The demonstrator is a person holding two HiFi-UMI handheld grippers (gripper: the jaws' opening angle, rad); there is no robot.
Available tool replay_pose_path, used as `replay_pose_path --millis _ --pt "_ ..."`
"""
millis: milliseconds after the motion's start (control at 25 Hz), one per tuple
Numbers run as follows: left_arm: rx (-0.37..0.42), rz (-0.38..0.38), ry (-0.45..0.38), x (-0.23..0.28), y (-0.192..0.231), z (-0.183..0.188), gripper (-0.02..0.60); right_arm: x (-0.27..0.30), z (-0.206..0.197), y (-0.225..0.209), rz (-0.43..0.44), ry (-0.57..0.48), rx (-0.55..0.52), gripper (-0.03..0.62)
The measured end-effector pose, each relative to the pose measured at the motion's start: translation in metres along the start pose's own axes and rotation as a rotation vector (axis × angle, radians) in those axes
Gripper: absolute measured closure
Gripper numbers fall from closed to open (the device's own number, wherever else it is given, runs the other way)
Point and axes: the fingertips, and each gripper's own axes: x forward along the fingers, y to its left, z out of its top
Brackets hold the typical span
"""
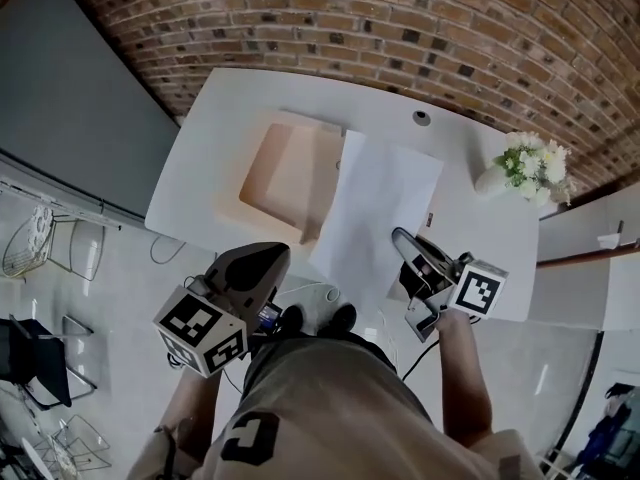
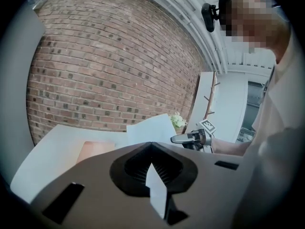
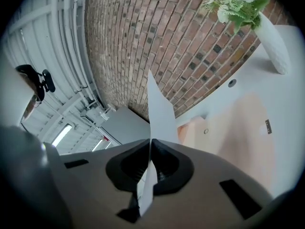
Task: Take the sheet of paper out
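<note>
A white sheet of paper (image 1: 375, 203) is held up over the white table (image 1: 200, 168), partly overlapping a tan folder (image 1: 285, 173) that lies open on it. My left gripper (image 1: 283, 254) is at the sheet's near left corner, and in the left gripper view its jaws (image 2: 151, 144) are shut with a strip of the paper (image 2: 156, 190) between them. My right gripper (image 1: 398, 235) is shut on the sheet's near right edge. In the right gripper view the paper (image 3: 159, 106) rises edge-on from the closed jaws (image 3: 151, 140), with the folder (image 3: 228, 128) beyond.
A white vase of flowers (image 1: 525, 168) stands at the table's far right corner, also in the right gripper view as the vase (image 3: 271, 37). A cable hole (image 1: 422, 118) is near the back edge. A brick wall runs behind, and chairs (image 1: 30, 238) stand on the floor at left.
</note>
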Motion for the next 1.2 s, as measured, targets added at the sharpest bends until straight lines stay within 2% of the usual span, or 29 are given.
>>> replay_pose_path --millis 480,680,1000,1200 --pt "-0.063 -0.053 -0.073 -0.058 0.052 -0.007 0.568 0.03 -0.014 0.042 -0.052 -0.117 0.082 0.57" --pt "-0.077 -0.07 -0.098 -0.074 0.065 -0.01 0.568 0.046 -0.022 0.07 -0.032 -0.122 0.08 0.571" --pt "-0.099 -0.137 -0.088 -0.091 0.076 -0.024 0.568 0.052 -0.052 0.086 -0.111 -0.112 0.062 0.571" --pt "-0.105 -0.176 -0.069 -0.091 0.08 -0.034 0.568 0.043 -0.061 0.089 -0.141 -0.164 0.114 0.571"
